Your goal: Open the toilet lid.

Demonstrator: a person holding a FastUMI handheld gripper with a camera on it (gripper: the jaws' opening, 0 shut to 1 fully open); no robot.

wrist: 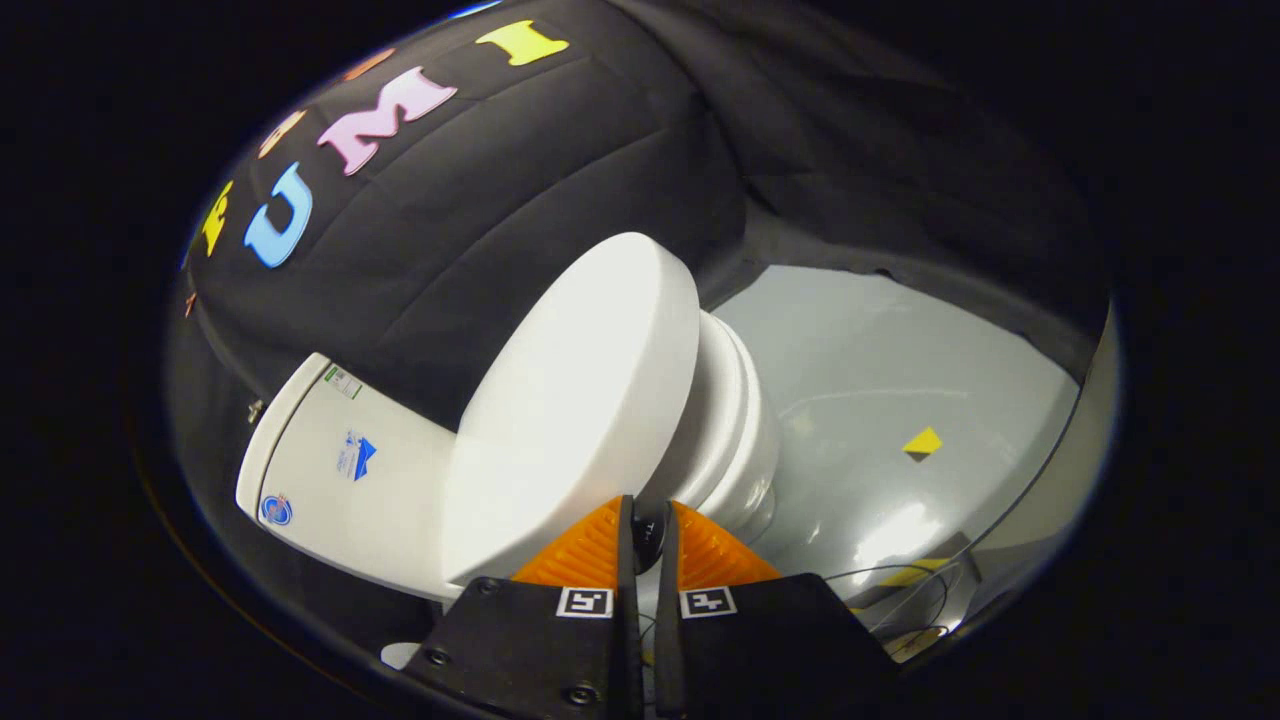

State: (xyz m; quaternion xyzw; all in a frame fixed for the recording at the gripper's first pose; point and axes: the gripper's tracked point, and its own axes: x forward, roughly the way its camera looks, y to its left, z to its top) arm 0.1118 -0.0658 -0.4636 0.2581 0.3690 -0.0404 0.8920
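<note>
My claw (645, 530) is right up at the toilet (720, 440), its two fingers drawn close together with only a thin slit between them. Their tips sit at the near rim of the toilet lid (575, 400), and I cannot tell whether both are pressing on it or merely resting against its edge. The lid is partly raised. Its broad white top faces me and leans over toward the tank (345, 470), which stands beside it with small stickers on its side. The lid's long axis runs from the hinge end by the tank, just ahead of my fingers, up and away to its rounded front end against the black cloth wall (480, 210). On the far side of the lid the seat and the bowl's rim show as stacked white bands. A narrow gap is opening between lid and seat; what is inside the bowl is hidden from here. Beyond the bowl lies the pale grey floor (900, 360), glossy, with a small yellow marker (922, 441) on it, well apart from the toilet. Thin cables (900, 590) trail on the floor beside my claw.
</note>
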